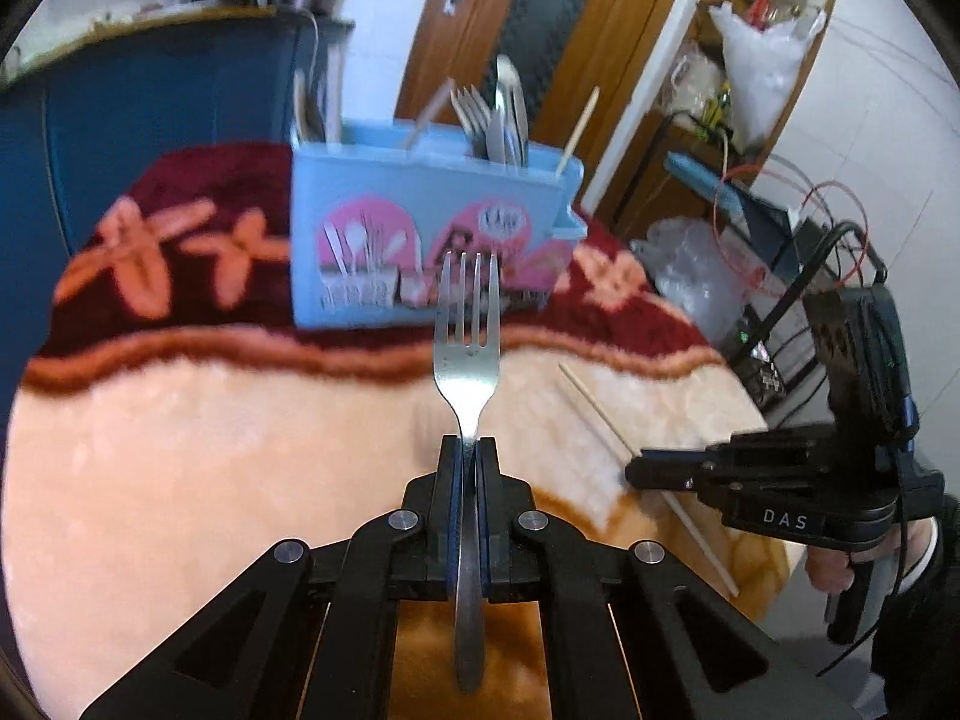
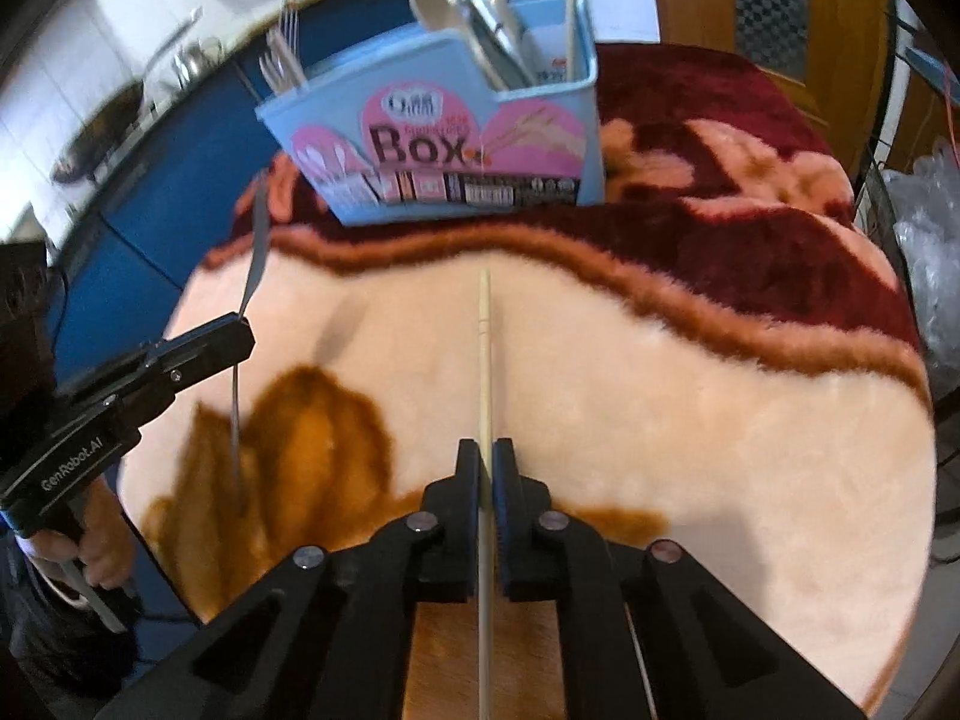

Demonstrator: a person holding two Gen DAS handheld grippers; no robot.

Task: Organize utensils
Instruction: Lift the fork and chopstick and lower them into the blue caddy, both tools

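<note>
Your left gripper (image 1: 468,450) clamps one steel fork (image 1: 467,324) by its neck, four tines up and lifted off the blanket (image 1: 180,450), in front of the blue box (image 1: 420,222). The handle runs back between the closed pads toward the camera. From the right wrist camera the same fork (image 2: 257,252) shows edge-on, left of the box (image 2: 432,138), sticking up out of the left gripper (image 2: 237,330).

Your right gripper (image 2: 486,468) has its jaws closed on one wooden chopstick (image 2: 483,324), which points straight at the box and lies low along the cream part of the blanket (image 2: 660,408); whether its far end touches the pile cannot be told. The left wrist camera shows that chopstick (image 1: 600,414) slanting past the right gripper (image 1: 636,471), to the right of the fork.

The box stands upright on the dark red band of the blanket, beyond both grippers. It holds a cluster of forks, several spoons or knives too blurred to count, and at least two more chopsticks, one leaning at its right end.

One hand (image 1: 834,570) grips the right gripper's handle, and the other hand (image 2: 102,558) the left one's.

Behind the box, blue cabinets (image 1: 150,120) and a wooden door (image 1: 480,12).
</note>
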